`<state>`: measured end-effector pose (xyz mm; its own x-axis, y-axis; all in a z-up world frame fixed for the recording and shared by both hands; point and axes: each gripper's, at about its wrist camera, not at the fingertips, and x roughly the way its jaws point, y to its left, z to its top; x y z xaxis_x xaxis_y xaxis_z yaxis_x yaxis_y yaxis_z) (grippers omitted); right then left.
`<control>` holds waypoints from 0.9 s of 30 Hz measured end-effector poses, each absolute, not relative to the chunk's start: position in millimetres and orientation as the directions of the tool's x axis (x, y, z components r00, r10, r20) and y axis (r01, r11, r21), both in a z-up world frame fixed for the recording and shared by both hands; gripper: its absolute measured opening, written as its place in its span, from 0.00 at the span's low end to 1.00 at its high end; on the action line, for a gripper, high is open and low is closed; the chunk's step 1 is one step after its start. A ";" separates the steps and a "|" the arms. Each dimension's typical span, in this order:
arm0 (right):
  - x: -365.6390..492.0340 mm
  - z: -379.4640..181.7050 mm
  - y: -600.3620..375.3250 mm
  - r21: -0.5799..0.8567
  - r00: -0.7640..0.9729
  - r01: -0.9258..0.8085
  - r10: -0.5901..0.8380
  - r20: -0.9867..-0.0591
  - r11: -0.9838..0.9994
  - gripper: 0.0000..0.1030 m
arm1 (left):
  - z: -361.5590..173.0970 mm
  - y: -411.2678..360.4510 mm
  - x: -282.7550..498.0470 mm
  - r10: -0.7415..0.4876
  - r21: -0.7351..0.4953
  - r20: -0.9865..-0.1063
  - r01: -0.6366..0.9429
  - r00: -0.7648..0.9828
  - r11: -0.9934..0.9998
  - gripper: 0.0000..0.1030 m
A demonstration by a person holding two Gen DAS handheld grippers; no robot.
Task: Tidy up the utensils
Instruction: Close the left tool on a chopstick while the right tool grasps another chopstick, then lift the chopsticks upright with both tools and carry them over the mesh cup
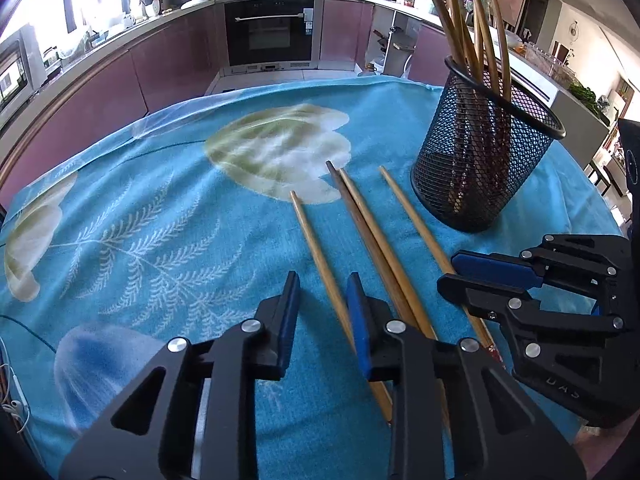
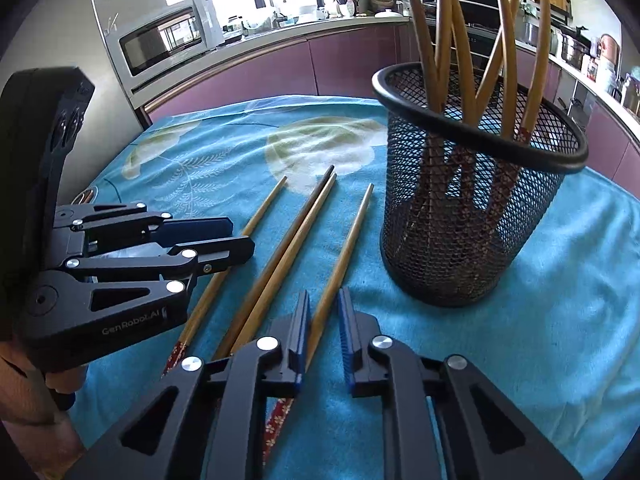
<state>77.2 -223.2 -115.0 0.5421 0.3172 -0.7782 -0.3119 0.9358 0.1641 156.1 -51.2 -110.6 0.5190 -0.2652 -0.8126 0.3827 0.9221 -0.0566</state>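
Observation:
Several wooden chopsticks lie side by side on the blue flowered cloth (image 1: 160, 200). My left gripper (image 1: 324, 308) is open astride the leftmost chopstick (image 1: 312, 236), with cloth showing between stick and pads. My right gripper (image 2: 324, 320) is open only narrowly around the rightmost chopstick (image 2: 352, 232), with slim gaps at both pads. A touching pair of chopsticks (image 2: 296, 232) lies between those two. The black mesh holder (image 2: 460, 220) stands upright to the right, with several chopsticks (image 2: 440, 40) in it. Each view shows the other gripper from the side: right gripper (image 1: 448, 270), left gripper (image 2: 242, 236).
A person's hand (image 2: 24, 400) holds the left gripper's handle. A white cable (image 1: 12, 392) lies at the cloth's left edge. Kitchen counters, an oven (image 1: 272, 28) and a microwave (image 2: 164, 40) stand beyond the table's far edge.

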 end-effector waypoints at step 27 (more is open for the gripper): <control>45.4 -81.5 -249.1 0.285 0.578 -0.376 0.463 -0.672 0.882 0.06 | -83.6 -26.7 137.0 -0.415 -0.250 -0.745 0.359 0.521 0.899 0.07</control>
